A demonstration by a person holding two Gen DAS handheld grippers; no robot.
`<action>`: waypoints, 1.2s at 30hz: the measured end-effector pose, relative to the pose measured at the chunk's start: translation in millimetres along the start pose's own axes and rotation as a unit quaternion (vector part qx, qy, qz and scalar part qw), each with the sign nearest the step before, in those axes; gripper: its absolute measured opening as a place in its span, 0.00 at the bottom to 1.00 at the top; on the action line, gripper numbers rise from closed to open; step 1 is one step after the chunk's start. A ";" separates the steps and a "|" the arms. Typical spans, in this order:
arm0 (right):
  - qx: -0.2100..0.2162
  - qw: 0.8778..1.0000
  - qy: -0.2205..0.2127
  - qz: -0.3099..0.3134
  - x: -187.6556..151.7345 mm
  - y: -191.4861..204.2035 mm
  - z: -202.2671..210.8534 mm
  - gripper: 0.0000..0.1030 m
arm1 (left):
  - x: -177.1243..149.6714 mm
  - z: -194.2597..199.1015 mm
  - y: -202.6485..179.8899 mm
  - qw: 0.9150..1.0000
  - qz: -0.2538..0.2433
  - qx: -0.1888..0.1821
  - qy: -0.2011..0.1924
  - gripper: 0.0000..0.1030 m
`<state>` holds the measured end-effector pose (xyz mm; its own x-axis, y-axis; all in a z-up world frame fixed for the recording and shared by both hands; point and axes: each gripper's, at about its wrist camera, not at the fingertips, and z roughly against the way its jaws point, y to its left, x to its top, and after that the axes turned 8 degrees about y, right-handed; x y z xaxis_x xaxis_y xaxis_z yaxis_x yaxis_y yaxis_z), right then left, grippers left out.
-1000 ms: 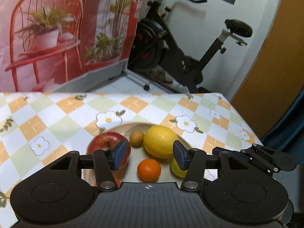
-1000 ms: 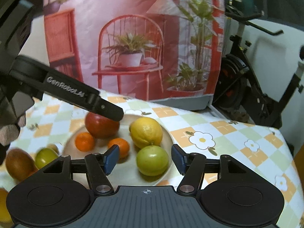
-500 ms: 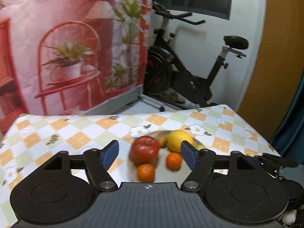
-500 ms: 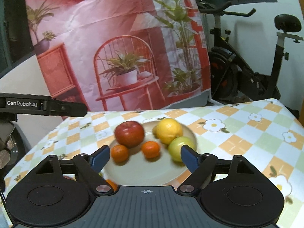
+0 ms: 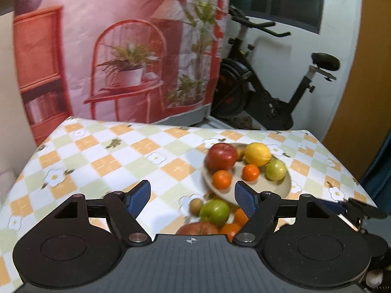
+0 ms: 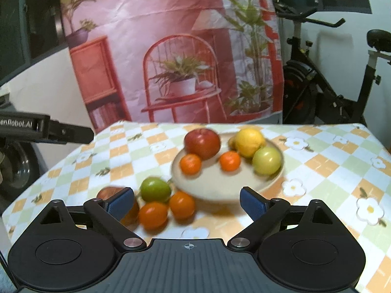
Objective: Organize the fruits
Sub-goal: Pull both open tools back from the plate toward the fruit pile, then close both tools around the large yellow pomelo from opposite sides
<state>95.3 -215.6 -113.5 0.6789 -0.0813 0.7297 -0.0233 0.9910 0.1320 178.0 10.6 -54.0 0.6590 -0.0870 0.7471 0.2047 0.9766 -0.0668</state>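
Observation:
A cream plate on the checked tablecloth holds a red apple, a lemon, a green apple and two oranges. My left gripper is open and empty, well back from the plate. In front of the plate lie a green apple, a small brown fruit, a red apple and oranges. The right wrist view shows the same plate, loose green apple and oranges. My right gripper is empty, its jaws opening.
A pink printed backdrop hangs behind the table. An exercise bike stands at the back right, by a wooden door. The left gripper's body juts in at the left of the right wrist view. The table's left half carries only cloth.
Both grippers have drawn back from the plate and opened wider. The fruit that lay between each pair of fingers stays on the plate. Loose fruit in front of the plate has come into view.

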 end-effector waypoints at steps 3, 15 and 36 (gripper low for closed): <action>0.007 1.000 0.015 0.001 -7.6 9.1 -0.2 0.90 | -10.2 7.5 9.8 1.000 0.012 0.006 -0.001 0.76; 0.040 0.996 0.060 0.053 -23.1 51.7 -5.1 0.90 | -35.4 13.1 17.5 0.999 0.026 0.017 0.009 0.76; 0.065 0.986 0.126 0.084 -45.0 55.4 -28.6 0.90 | -48.9 2.5 7.9 0.999 -0.006 0.041 0.018 0.76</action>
<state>84.5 -154.0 -158.2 0.8174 0.1281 0.5617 -0.2334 0.9650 0.1195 145.6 23.0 -89.4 0.6827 -0.1040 0.7232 0.1541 0.9880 -0.0034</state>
